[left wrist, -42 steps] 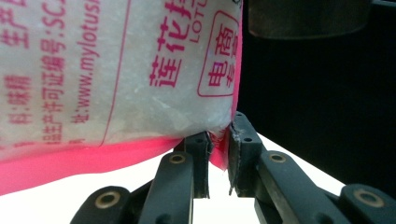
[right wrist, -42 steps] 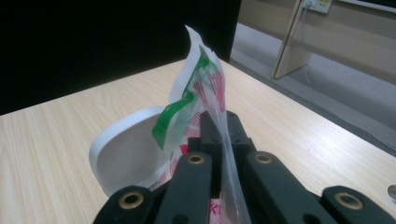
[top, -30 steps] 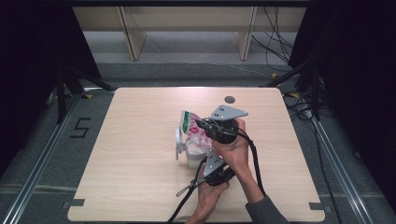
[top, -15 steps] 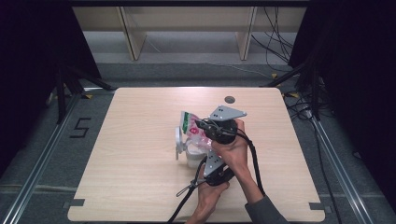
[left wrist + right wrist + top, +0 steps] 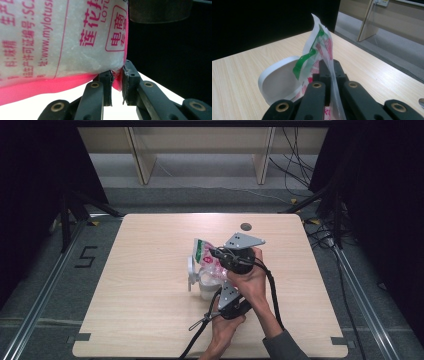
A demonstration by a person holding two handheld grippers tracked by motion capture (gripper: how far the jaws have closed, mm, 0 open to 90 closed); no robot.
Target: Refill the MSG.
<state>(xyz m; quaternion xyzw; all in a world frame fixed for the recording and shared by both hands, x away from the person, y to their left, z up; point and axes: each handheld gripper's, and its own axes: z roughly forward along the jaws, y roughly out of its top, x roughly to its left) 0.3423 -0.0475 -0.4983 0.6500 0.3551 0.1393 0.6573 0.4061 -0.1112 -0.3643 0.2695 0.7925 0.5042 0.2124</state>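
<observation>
From the high view, both grippers meet at mid-table: the right gripper (image 5: 216,254) pinches the top of the bag (image 5: 206,260), the left gripper (image 5: 220,292) sits just below it, and a white container (image 5: 197,280) stands right beside the bag, crowding that side. The table (image 5: 130,270) lies bare all round, edges well off. In the left gripper view, the left jaws are clamped on the bag's (image 5: 62,42) pink bottom corner, the bag hanging above them. In the right gripper view, the jaws are pressed together on the bag's (image 5: 319,50) film, which rises upright beyond the tips; the container's white lid (image 5: 278,80) stands open just beyond the jaws.
</observation>
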